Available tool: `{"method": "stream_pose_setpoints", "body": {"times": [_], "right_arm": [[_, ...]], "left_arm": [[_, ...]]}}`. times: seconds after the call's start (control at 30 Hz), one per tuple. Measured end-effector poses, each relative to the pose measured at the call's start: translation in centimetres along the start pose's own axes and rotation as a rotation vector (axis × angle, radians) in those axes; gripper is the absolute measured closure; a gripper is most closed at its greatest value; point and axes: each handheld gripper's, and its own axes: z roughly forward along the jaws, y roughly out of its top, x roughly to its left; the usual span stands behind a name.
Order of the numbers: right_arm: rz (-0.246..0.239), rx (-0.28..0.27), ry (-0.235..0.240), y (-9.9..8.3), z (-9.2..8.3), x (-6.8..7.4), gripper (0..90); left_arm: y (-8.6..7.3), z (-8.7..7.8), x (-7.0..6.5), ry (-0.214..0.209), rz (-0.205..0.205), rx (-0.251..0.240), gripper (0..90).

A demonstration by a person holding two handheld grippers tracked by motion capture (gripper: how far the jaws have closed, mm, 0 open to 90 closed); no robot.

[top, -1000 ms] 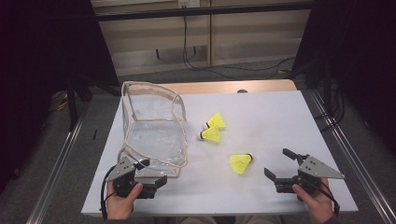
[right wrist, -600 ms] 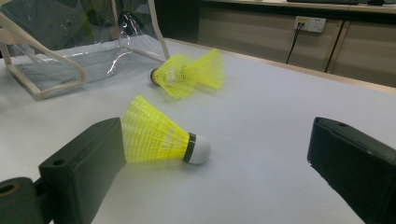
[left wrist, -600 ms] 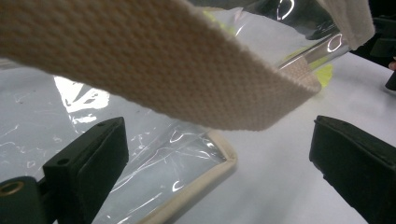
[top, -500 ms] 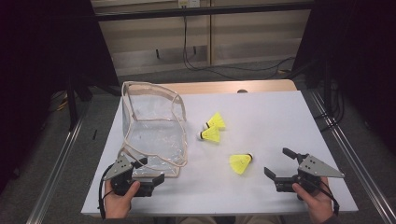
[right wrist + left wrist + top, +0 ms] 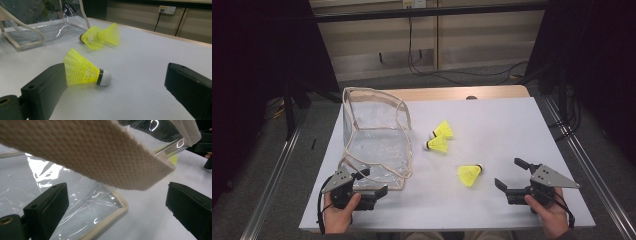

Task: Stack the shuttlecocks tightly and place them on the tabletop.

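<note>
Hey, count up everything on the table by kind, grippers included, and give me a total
Yellow shuttlecocks: 3
Clear bag with beige trim: 1
Grippers: 2, the left gripper and the right gripper, both open
Total: 6

**Strap Over Open Jaws**

The left gripper (image 5: 117,202) has its two black jaws wide apart. A wide tan strap (image 5: 82,152) hangs across just above them. Under it lies the clear plastic bag (image 5: 50,185) on the white table (image 5: 150,212).
</note>
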Motion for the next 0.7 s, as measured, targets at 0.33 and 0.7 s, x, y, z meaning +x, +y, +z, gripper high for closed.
{"method": "stream_pose_setpoints", "body": {"times": [0.33,0.7], "right_arm": [[-0.002,0.007,0.003,0.23,0.36,-0.14,3.1],[0.001,0.025,-0.006,0.59,0.93,-0.59,3.1]], "left_arm": [[-0.04,0.01,0.02,0.002,0.001,-0.005,4.7],[-0.09,-0.02,0.06,-0.004,-0.007,-0.013,4.6]]}}
